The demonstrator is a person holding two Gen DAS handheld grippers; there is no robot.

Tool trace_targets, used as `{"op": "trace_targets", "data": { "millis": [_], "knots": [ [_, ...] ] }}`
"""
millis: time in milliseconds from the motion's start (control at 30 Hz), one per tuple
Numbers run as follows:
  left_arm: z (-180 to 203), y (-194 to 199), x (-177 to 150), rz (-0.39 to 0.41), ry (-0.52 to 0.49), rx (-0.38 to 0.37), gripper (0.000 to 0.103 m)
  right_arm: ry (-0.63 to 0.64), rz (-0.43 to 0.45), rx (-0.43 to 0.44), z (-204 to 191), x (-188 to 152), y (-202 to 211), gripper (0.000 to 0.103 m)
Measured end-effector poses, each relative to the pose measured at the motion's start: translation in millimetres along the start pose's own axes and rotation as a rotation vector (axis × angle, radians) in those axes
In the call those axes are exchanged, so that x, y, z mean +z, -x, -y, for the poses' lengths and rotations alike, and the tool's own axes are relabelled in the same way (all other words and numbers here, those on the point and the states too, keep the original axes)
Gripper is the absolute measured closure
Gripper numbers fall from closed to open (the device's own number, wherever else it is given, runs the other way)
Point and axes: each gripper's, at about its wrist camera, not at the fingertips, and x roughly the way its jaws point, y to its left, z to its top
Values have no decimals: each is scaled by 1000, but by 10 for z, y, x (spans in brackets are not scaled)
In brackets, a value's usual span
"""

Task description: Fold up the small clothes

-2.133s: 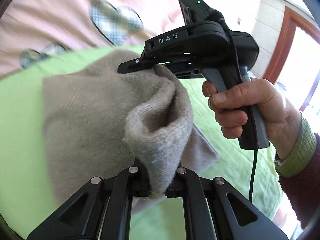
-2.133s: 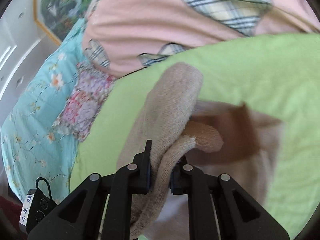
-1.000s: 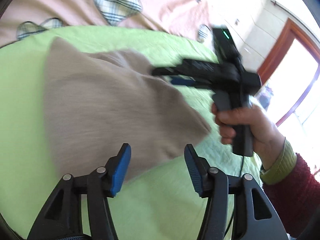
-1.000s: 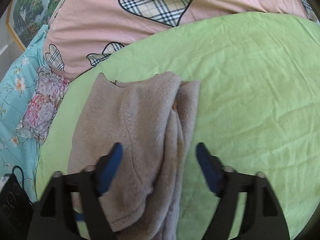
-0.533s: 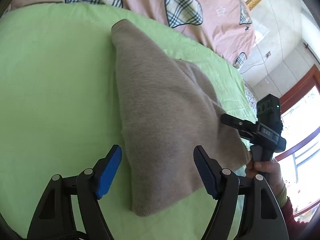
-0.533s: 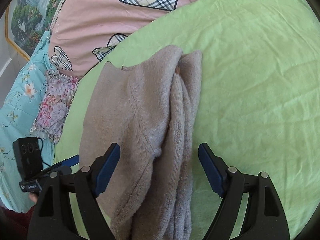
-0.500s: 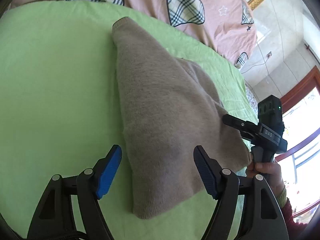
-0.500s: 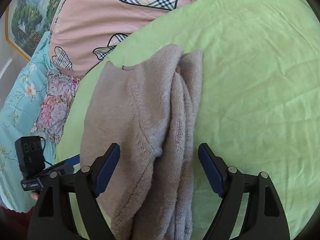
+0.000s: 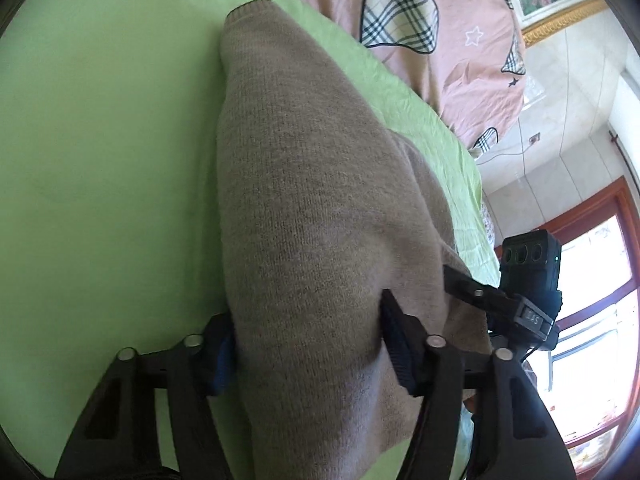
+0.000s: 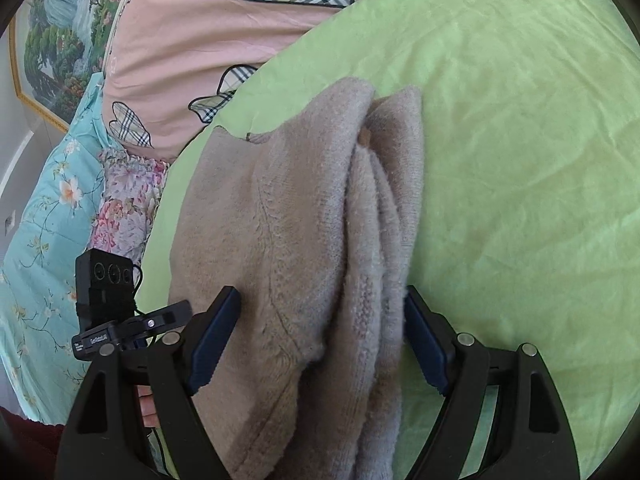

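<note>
A beige knit sweater (image 9: 312, 216) lies folded in a long bundle on the green bed sheet (image 9: 100, 152). My left gripper (image 9: 308, 344) is open, its blue-padded jaws straddling the near end of the bundle. My right gripper (image 10: 320, 340) is open too, its jaws on either side of the sweater (image 10: 304, 216) at the opposite end. The right gripper also shows in the left wrist view (image 9: 472, 292), at the sweater's right edge. The left gripper shows in the right wrist view (image 10: 168, 314) at the left.
A pink quilt with plaid hearts (image 10: 224, 24) lies along the back of the bed. A turquoise floral quilt (image 10: 44, 216) sits at the left. A window with a red-brown frame (image 9: 592, 320) is beyond the bed's right side.
Both grippers let go of the sweater and opened about a second ago. Since then both have moved in closer, so the open jaws now flank the bundle's ends.
</note>
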Motion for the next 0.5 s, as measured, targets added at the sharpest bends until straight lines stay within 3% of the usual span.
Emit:
{"op": "trace_targets", "data": {
  "millis": [33,100,200,500],
  "knots": [
    [30,24,-8,11,-16,5,55,1,-12,-7,-35,-4,-35,46],
    [85,112,-19,27,-38,10,64,16,-6,-24,-115,-11,-34,55],
    [101,392,-79,50,-53,15,65,45,20,-25,-309,-39,32,64],
    [-139,1698,-575,147,-118,102,65,174,-10,148,-1156,-422,-267,66]
  ]
}}
